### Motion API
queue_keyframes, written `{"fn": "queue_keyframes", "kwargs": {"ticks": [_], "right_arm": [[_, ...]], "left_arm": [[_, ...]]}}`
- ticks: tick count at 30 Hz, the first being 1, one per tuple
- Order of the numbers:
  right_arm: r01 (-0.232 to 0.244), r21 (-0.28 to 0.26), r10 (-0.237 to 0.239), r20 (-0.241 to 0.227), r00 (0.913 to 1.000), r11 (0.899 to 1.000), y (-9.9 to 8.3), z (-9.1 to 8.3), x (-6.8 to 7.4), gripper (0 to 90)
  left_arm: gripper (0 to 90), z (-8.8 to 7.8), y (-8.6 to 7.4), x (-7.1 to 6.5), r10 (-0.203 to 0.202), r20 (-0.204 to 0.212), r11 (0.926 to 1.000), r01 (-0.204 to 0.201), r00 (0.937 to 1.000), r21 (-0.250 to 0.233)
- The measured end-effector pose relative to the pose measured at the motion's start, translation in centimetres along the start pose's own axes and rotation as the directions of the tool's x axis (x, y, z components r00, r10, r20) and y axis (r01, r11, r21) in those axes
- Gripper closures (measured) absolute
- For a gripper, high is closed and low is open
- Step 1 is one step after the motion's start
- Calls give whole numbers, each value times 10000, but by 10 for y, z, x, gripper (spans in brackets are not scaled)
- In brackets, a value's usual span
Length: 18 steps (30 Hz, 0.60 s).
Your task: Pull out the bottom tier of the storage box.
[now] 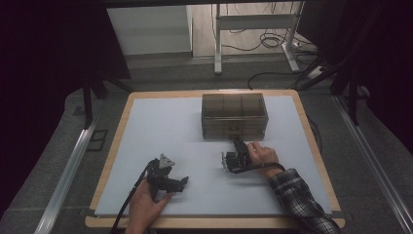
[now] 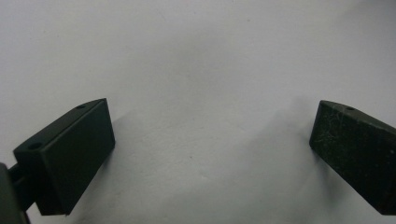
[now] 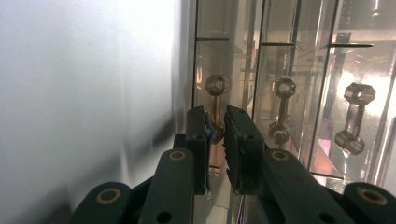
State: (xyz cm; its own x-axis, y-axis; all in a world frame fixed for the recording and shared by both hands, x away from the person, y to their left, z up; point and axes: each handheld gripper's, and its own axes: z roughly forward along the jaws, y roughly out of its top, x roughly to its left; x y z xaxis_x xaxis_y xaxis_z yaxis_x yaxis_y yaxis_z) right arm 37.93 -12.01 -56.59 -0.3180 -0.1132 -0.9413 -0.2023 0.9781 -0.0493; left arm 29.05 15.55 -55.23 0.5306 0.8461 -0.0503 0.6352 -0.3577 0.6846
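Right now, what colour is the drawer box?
Smoky translucent brown drawer box, seen best in the high view.

One smoky translucent plastic drawer box (image 1: pixel 234 116) at centre frame; three dumbbell-shaped clear drawer handles (image 3: pixel 283 109) at right; two black claws (image 1: pixel 174 183); one white-topped table (image 1: pixel 160 122).

Dim room with dark, murky edges; the pale worktop (image 1: pixel 160 126) is evenly lit from above with soft shadows. Glare streaks the clear drawer box (image 3: pixel 289 70); close parts blur.
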Motion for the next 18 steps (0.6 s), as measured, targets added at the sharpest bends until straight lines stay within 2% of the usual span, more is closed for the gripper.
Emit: {"fn": "queue_keyframes", "kwargs": {"ticks": [1,2,3,4,6,18], "right_arm": [[-53,-47,54,73,10000,10000,0,-1,1,799],[-92,-134,86,-421,9991,9999,0,-2,0,799],[-6,-82,6,30,10000,10000,0,-4,1,799],[-31,-75,32,133,9999,10000,0,-6,2,799],[-39,-134,39,-16,10000,9999,0,-9,3,798],[-6,-273,8,48,10000,9996,-2,-20,8,786]], "left_arm": [[0,0,0,0,-2,0,10000,2,10000,-1],[0,0,0,0,-4,1,10000,4,10000,-3],[0,0,0,0,-3,2,10000,3,10000,-3],[0,0,0,0,-2,2,10000,2,10000,-3],[0,0,0,0,-2,1,10000,2,10000,-5],[0,0,0,0,1,1,10000,-1,10000,0]]}}
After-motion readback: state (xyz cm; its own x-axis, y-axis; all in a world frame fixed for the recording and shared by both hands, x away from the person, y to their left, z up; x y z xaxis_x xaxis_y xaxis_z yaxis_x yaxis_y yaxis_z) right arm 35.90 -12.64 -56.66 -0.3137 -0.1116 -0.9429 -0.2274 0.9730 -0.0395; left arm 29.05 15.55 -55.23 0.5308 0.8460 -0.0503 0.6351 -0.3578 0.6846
